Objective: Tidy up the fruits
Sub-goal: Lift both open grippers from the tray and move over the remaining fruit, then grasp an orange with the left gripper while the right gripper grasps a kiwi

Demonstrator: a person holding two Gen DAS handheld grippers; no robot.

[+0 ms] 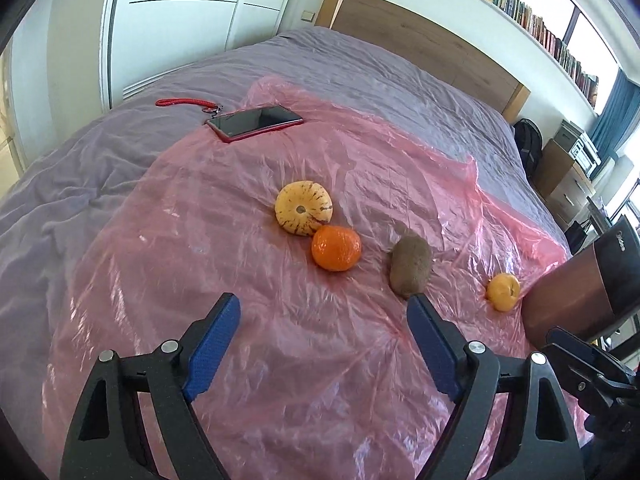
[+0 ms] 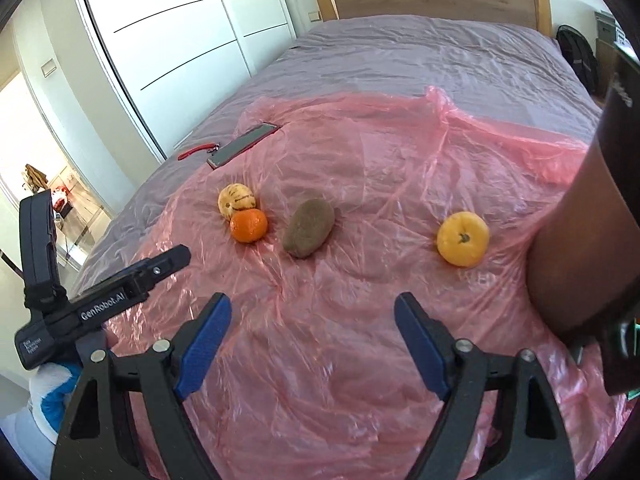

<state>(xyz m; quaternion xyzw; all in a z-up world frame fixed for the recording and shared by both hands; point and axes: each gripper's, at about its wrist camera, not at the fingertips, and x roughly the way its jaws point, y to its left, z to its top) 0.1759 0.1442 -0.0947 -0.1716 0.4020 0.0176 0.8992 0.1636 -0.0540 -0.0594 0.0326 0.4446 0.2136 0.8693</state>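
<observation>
Jaws of left gripper [image 1: 324, 304] and right gripper [image 2: 312, 304] spread apart, nothing between, both above the pink plastic sheet [image 2: 360, 340] on the bed [image 2: 420, 52]. Left to right on the sheet: striped yellow fruit [image 2: 236, 200] touching tangerine [image 2: 248, 225], kiwi [image 2: 308, 227] just beside, yellow citrus [image 2: 463, 238] well apart, near a forearm [image 2: 576, 248]. Behind, at the sheet's edge, a red-cased phone [image 2: 242, 145].

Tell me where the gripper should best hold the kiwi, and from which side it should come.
Probably across the kiwi's short middle, coming from above: it lies flat and elongated on the pink plastic sheet, apart from the orange, leaving both long sides free.
</observation>
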